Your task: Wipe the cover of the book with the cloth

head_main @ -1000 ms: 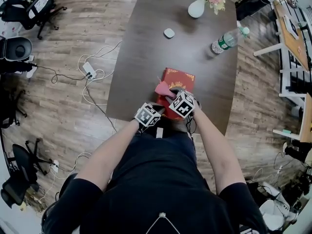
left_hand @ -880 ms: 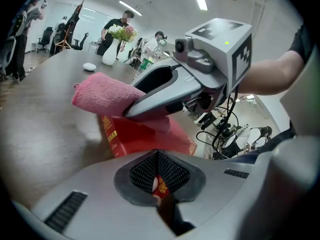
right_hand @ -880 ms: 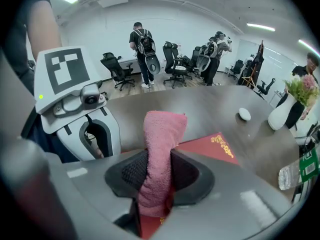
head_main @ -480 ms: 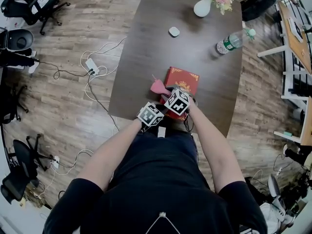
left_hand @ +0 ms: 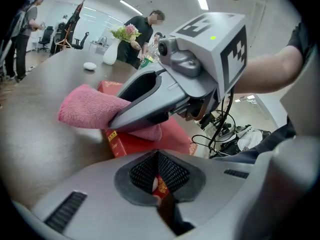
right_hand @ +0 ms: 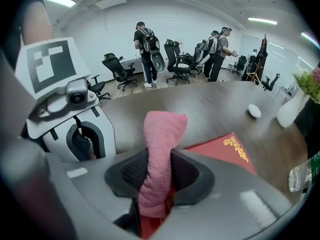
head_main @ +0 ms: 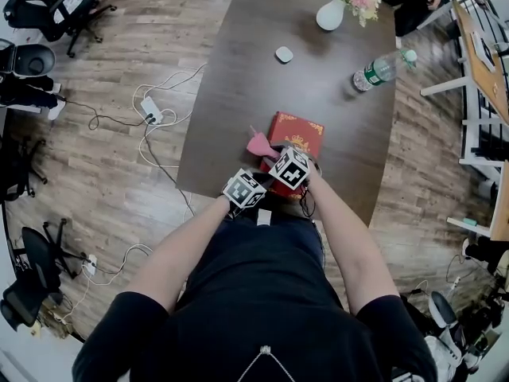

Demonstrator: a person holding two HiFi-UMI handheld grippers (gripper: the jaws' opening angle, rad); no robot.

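A red book (head_main: 297, 136) with gold print lies near the front edge of the dark table (head_main: 238, 94). My left gripper (head_main: 262, 183) is shut on the book's near edge, and red and gold show between its jaws (left_hand: 159, 181). My right gripper (head_main: 272, 156) is shut on a pink cloth (head_main: 260, 144). The cloth rests on the book's left side and hangs out past that edge. In the right gripper view the cloth (right_hand: 162, 134) stands up between the jaws, with the book (right_hand: 225, 151) behind it. In the left gripper view the cloth (left_hand: 87, 106) lies on the book (left_hand: 130, 144).
On the far half of the table are a white vase of flowers (head_main: 331, 13), a water bottle (head_main: 375, 70) and a small white puck (head_main: 284, 54). Cables and a power strip (head_main: 149, 108) lie on the floor to the left. Office chairs and people stand further off.
My right gripper has drawn the cloth left and a little nearer across the cover, so it now overhangs the book's left edge. The left gripper has kept its hold.
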